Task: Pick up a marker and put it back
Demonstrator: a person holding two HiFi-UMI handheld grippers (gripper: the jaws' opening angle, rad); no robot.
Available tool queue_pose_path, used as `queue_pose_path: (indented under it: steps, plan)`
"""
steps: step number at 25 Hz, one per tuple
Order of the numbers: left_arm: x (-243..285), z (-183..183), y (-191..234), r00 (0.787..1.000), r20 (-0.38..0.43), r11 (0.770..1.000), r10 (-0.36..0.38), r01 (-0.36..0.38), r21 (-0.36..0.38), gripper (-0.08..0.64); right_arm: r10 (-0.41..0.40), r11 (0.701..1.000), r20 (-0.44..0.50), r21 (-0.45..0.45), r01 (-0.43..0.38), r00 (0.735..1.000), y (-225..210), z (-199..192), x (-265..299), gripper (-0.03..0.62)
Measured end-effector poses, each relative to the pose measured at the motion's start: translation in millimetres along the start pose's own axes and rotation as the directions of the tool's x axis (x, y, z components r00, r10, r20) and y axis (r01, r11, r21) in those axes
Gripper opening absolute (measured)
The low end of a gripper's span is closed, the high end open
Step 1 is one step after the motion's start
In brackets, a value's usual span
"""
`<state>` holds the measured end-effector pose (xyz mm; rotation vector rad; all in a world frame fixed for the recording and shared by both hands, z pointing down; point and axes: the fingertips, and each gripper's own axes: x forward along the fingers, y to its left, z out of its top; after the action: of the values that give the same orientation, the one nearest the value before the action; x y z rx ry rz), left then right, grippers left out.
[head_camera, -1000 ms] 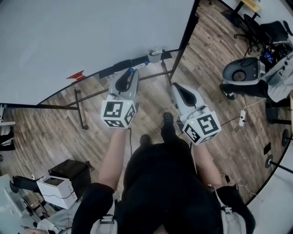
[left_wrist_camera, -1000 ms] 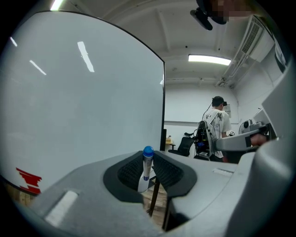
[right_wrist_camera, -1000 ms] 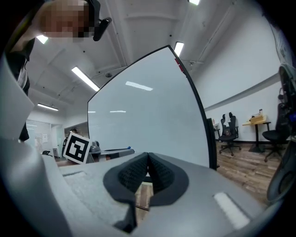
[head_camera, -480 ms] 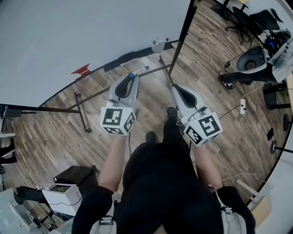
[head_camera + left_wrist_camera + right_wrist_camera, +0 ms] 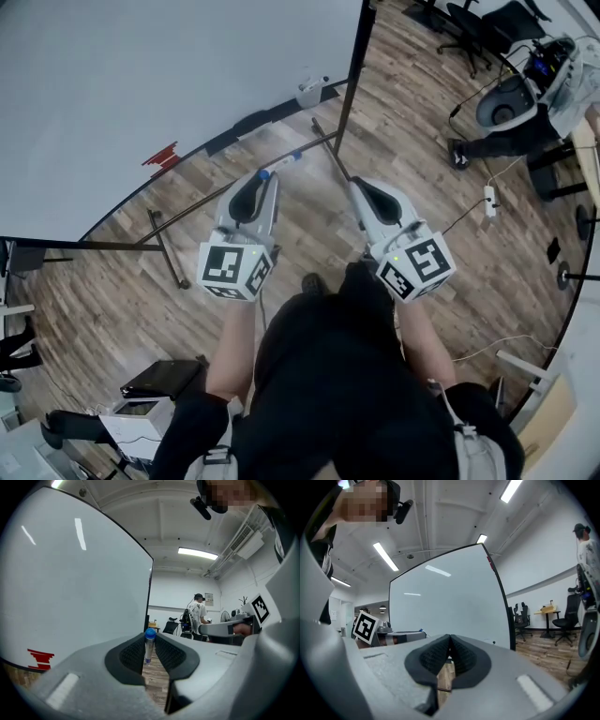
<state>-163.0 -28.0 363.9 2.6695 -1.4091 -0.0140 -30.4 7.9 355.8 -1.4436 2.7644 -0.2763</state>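
Observation:
My left gripper is shut on a white marker with a blue cap, which sticks out past the fingertips toward the whiteboard. In the left gripper view the marker stands pinched between the dark pads, blue cap up, and the left gripper points along the board's face. The board's dark tray lies a short way beyond the marker. My right gripper hovers to the right, shut on nothing. In its own view the right gripper has its pads pressed together.
A white object sits at the tray's right end. The whiteboard stand's post and floor legs are nearby on the wood floor. Another person, office chairs, a power strip and a printer are around.
Both grippers have drawn back from the whiteboard tray, and the marker has come away with the left gripper. The right gripper stays shut and empty.

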Motion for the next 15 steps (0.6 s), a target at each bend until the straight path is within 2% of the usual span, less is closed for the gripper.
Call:
queue_pose_path:
  steps: [7, 15]
  plan:
    - [-11, 8, -19, 0.999, 0.019, 0.999, -0.027, 0.028, -0.032, 0.077, -0.054, 0.998, 0.002, -0.012, 0.054, 0.999, -6, 4, -23, 0.002]
    - [-10, 5, -36, 0.997, 0.009, 0.997, -0.071, 0.071, -0.024, 0.077, -0.112, 0.994, -0.006, 0.004, 0.112, 0.994, -12, -7, -44, 0.002]
